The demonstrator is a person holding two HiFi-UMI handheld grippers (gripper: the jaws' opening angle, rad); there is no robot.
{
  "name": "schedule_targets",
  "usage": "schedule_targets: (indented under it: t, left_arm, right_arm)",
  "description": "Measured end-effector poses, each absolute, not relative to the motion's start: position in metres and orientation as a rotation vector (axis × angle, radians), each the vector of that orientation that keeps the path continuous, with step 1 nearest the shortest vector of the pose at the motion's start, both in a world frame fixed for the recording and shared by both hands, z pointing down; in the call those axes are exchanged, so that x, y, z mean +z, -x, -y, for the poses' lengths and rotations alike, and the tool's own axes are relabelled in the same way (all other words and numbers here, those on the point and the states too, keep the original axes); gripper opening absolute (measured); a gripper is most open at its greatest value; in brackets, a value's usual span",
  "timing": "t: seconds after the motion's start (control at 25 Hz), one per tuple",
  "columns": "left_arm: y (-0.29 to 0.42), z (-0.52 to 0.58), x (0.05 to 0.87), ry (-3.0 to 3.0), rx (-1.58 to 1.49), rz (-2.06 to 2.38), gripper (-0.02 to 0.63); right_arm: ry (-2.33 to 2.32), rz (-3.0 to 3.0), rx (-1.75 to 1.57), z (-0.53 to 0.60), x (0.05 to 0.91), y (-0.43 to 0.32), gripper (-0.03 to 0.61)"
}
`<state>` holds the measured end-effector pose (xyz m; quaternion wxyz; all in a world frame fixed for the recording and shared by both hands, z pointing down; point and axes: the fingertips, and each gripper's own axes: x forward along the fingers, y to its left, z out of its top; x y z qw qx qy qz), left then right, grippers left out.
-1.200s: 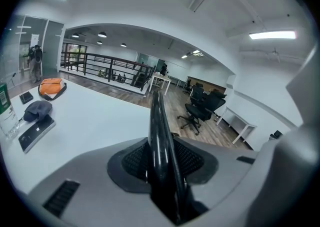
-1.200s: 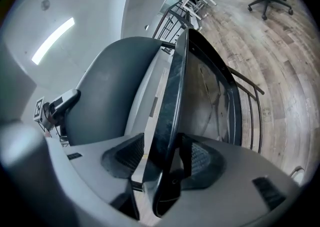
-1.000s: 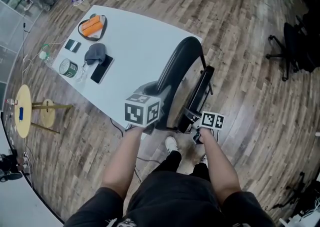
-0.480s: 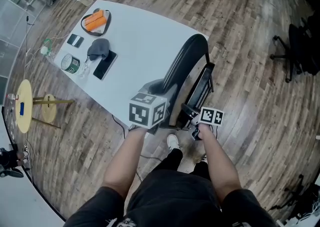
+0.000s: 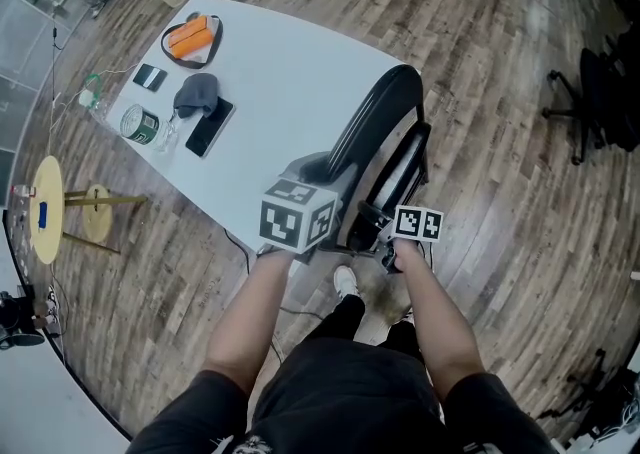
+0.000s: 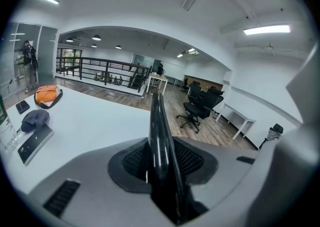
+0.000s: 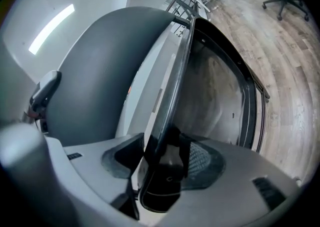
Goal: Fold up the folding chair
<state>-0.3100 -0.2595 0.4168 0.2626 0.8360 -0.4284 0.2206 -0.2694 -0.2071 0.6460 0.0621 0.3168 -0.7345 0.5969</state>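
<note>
The black folding chair stands on the wood floor against the white table's near edge, its seat tipped up close to the curved backrest. My left gripper is shut on the backrest's thin black edge, which runs straight up between the pads in the left gripper view. My right gripper is shut on the seat's glossy rim; the rim sits between the pads in the right gripper view, with the seat's underside beyond.
The white table carries an orange pouch, a grey cap, a phone and a tin. A yellow round stool stands left, an office chair right. My shoe is just below the chair.
My right gripper has shifted a little up and left with the seat rim, bringing the seat nearer the backrest. The left gripper has held still on the backrest.
</note>
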Motion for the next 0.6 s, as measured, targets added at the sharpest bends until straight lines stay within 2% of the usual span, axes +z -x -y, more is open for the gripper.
schedule_targets:
  t: [0.48, 0.6]
  left_arm:
    - [0.303, 0.263, 0.418, -2.257, 0.62, 1.163, 0.132]
    - [0.305, 0.264, 0.418, -2.261, 0.64, 1.195, 0.14]
  right_arm:
    - [-0.877, 2.347, 1.755, 0.206, 0.635, 0.259, 0.227]
    - [-0.964, 2.351, 1.708, 0.217, 0.631, 0.248, 0.249]
